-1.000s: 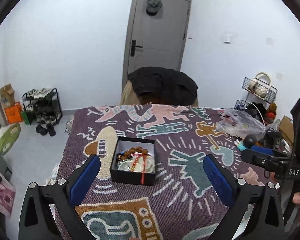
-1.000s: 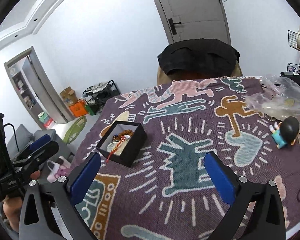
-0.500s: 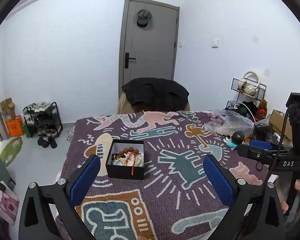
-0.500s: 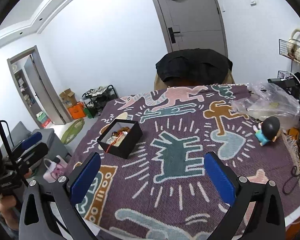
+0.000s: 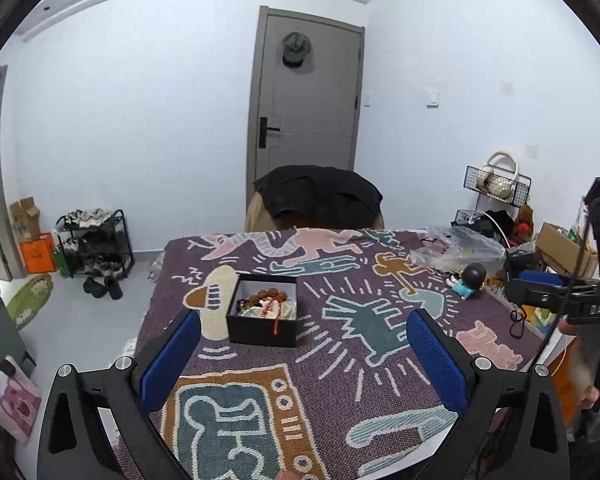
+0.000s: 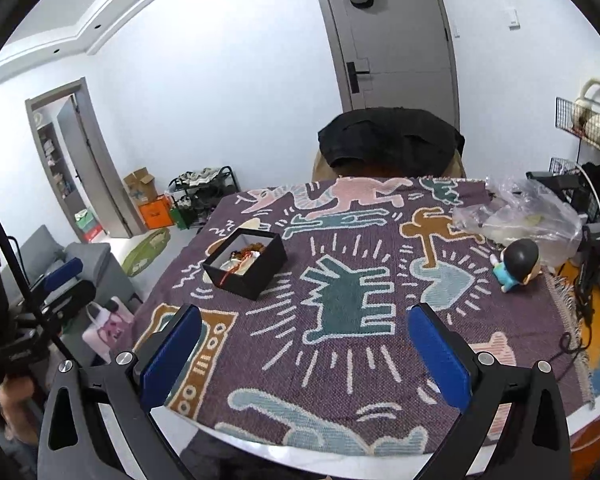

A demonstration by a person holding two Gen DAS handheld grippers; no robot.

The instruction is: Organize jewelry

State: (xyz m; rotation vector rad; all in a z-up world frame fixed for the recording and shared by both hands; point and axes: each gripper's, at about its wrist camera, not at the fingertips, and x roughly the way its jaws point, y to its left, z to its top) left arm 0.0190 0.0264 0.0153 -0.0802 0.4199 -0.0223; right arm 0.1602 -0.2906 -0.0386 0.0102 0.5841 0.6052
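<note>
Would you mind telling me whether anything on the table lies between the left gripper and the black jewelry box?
Nothing visible does. The left gripper is open and held back over the table's near edge, and only bare patterned cloth lies between it and the black jewelry box. The doll and plastic bag sit far right.

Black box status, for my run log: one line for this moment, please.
box: open, on cloth, beads inside | left gripper: open, empty | right gripper: open, empty | contact: none

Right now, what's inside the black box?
The black box holds a pile of jewelry: brown beads on top, a red string draped over the front wall. Whatever lies under the pile is hidden.
</note>
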